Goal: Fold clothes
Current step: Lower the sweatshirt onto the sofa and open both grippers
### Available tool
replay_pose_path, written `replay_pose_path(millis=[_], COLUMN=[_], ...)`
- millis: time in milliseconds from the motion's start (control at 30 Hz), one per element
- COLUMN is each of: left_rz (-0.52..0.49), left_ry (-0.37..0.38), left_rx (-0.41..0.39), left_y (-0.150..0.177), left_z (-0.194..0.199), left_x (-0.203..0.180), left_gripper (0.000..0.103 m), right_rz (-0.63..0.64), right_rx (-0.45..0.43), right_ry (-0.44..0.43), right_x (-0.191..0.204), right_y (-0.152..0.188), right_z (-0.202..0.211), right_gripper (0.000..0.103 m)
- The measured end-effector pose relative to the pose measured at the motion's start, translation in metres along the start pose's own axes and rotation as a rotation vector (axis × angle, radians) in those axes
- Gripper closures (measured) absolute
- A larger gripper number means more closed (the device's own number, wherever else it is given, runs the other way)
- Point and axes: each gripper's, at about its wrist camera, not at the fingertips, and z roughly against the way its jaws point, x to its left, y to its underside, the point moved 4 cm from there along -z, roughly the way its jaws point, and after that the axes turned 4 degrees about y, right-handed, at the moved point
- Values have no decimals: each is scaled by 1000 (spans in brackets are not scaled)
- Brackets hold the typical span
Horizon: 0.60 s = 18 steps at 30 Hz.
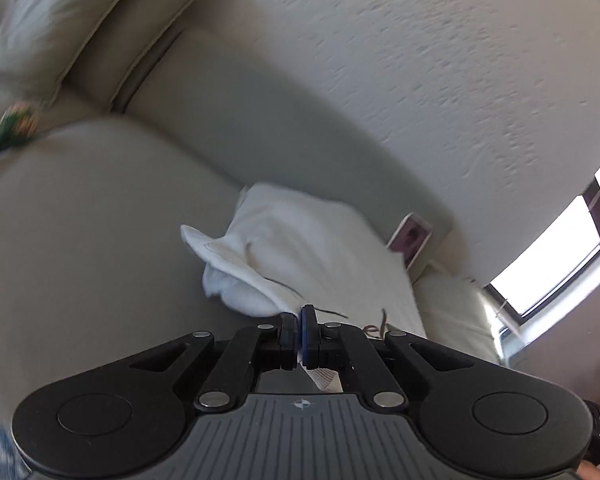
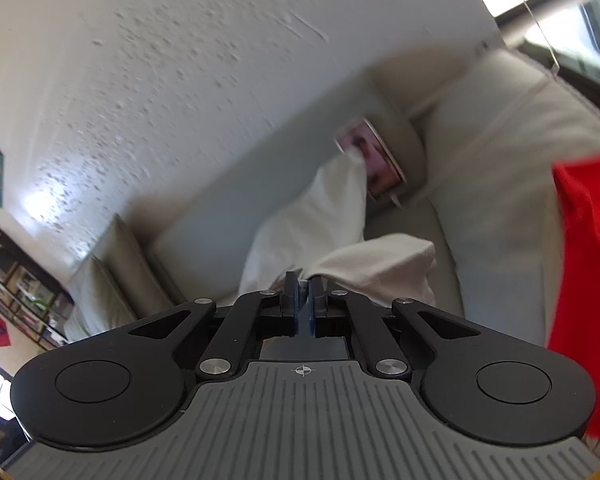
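The left gripper (image 1: 299, 314) is pinching an edge of the white fabric garment (image 1: 300, 248), jaws fully closed. The right gripper (image 2: 302, 282) is clamping another edge likewise. The garment is lying along the beige leather sofa (image 1: 80, 240), toward its back edge.

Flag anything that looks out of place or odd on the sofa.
A phone or tablet with its screen lit stands propped against the sofa back, and the white garment pinched by both grippers drapes against it. A red cloth hangs at the right edge. Nothing looks spilled or damaged.
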Motion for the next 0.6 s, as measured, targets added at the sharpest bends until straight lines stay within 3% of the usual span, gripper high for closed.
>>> replay_pose_path(millis=[100,167,300,400,433,500,600], left_rz=[56,48,16,-41,-56,-105,-167], left_ry=[-67,-88,-129,-219,-247,-272,-254], left_rx=[106,126,135,181,202,243,235], left_y=[38,49,54,61,64,74,82], left_z=[-17,-18,-11,-6,-3,4,12], left_x=[26,27,21,14,14,11,7], left_gripper=[103,103,103,98,95,78,69], right_rz=[-37,-56,-32,6,12,12,43], right_rx=[137,182,190,178,188,241,308], right_ry=[111,157,196,220,232,256,273], right_x=[-47,-67,-72,-65,-64,-62,-54], right_y=[56,77,94,91,87,90,96], right_z=[-36,-44,-39,-31,-33,-28,-17], right_gripper=[99,99,99,99,94,89,66])
